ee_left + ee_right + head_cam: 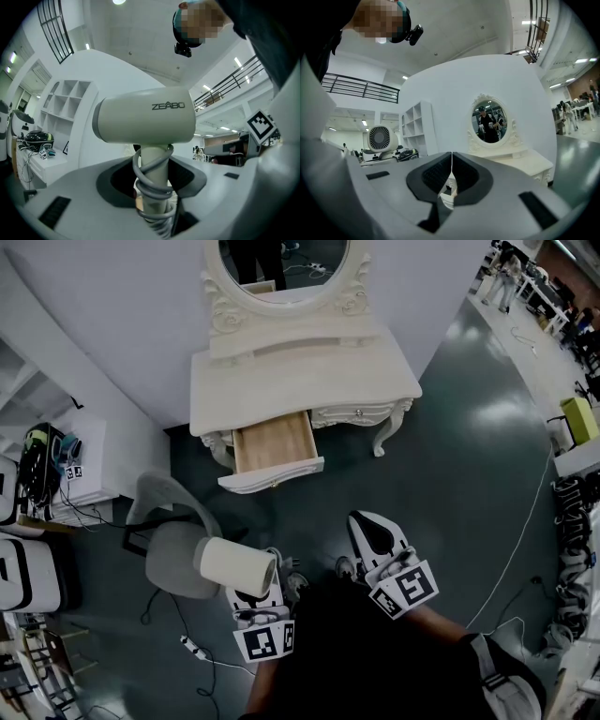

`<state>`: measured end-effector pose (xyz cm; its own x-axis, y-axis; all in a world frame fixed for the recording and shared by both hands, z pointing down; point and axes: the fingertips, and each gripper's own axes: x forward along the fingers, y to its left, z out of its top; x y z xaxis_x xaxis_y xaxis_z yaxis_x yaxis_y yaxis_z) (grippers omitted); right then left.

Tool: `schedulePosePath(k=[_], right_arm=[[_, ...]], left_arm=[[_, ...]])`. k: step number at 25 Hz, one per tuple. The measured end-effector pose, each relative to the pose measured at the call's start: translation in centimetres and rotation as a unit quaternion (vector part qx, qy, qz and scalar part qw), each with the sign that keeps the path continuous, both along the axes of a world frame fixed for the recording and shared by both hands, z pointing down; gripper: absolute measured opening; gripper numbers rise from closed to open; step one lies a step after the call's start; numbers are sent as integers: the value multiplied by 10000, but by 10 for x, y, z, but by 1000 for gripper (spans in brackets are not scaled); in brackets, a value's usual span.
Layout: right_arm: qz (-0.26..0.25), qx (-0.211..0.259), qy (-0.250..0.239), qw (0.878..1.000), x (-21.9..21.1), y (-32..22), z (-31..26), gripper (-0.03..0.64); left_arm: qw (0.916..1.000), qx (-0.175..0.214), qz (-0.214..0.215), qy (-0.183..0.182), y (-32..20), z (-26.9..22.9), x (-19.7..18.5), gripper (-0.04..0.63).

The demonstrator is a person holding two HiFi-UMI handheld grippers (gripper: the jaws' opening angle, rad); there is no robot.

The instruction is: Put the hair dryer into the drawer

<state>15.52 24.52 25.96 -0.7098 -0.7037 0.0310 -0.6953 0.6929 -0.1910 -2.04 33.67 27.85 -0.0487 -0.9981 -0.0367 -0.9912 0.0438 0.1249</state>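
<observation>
Dark green floor (450,474), white vanity surface (300,371) at upper centre, drawer (274,440) pulled open below, left gripper (152,183) clamped on hair dryer (145,117) handle, right gripper (451,176) jaws together, empty

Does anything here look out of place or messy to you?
Nothing damaged or spilled. The drawer of the dressing table hangs open and looks empty, the grey chair stands off to the left, and a power strip lies loose on the floor.

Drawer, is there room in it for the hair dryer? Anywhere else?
Yes. The open drawer has a bare wooden bottom behind its white front. The dressing table top below the mirror is bare too. Left of the chair it's crowded with cables.
</observation>
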Motion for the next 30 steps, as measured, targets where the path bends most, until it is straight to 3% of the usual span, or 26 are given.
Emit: schedulePosePath(k=[21, 30], right_arm=[[320, -71, 96, 9994, -46, 41, 8, 32], [328, -71, 46, 9994, -51, 11, 12, 32]], left_arm=[[9986, -84, 513, -67, 21, 10, -41, 196], [9987, -139, 477, -137, -7, 17, -48, 196]])
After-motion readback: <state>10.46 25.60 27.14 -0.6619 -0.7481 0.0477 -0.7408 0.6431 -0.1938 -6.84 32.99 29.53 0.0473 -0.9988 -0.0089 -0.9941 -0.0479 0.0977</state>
